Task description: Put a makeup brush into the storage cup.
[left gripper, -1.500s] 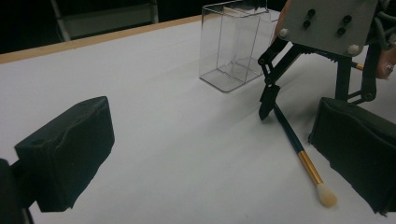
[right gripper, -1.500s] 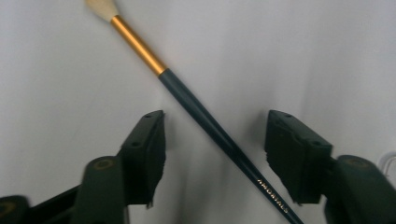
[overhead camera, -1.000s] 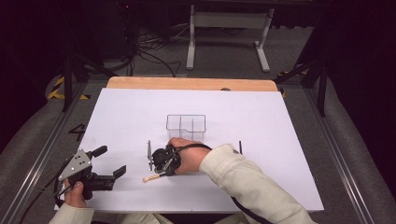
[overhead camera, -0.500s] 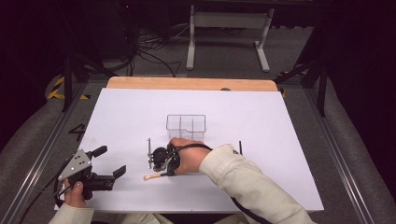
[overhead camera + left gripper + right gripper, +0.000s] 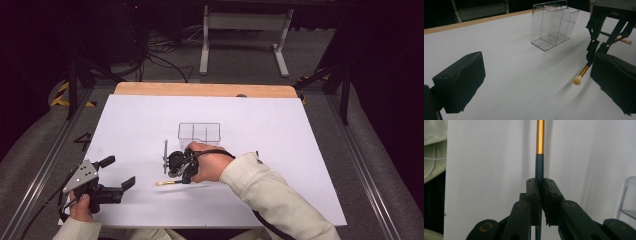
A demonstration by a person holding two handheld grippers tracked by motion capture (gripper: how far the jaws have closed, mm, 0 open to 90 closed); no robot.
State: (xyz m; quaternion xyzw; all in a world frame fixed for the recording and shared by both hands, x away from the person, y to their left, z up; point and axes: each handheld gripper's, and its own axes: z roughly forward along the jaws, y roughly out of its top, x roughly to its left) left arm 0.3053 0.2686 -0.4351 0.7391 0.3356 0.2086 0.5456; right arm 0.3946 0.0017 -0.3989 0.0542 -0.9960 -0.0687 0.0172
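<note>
A thin brush point(image 5: 165, 183) with a dark handle, gold ferrule and pale tip point(image 5: 577, 80) is clamped in my right gripper point(image 5: 176, 172), low over the white table near its front middle. In the right gripper view the gripper point(image 5: 540, 182) has its jaws shut on the dark handle, and the gold part point(image 5: 540, 140) points away. The tip seems to hover just above the sheet. My left gripper point(image 5: 118, 171) rests at the front left, open and holding nothing; its pads point(image 5: 461, 80) stand wide apart, facing the brush tip. A clear compartment box point(image 5: 199, 134) stands just behind the right hand.
A thin dark stick point(image 5: 165, 156) lies on the sheet just left of the right gripper. A small dark item point(image 5: 257, 154) sits right of the hand. The white sheet point(image 5: 300, 130) ends at a wooden strip point(image 5: 205, 90) at the back; metal rails run along both sides.
The brush's pale tip has shifted slightly away from the front edge with the right gripper. The left gripper has stayed put.
</note>
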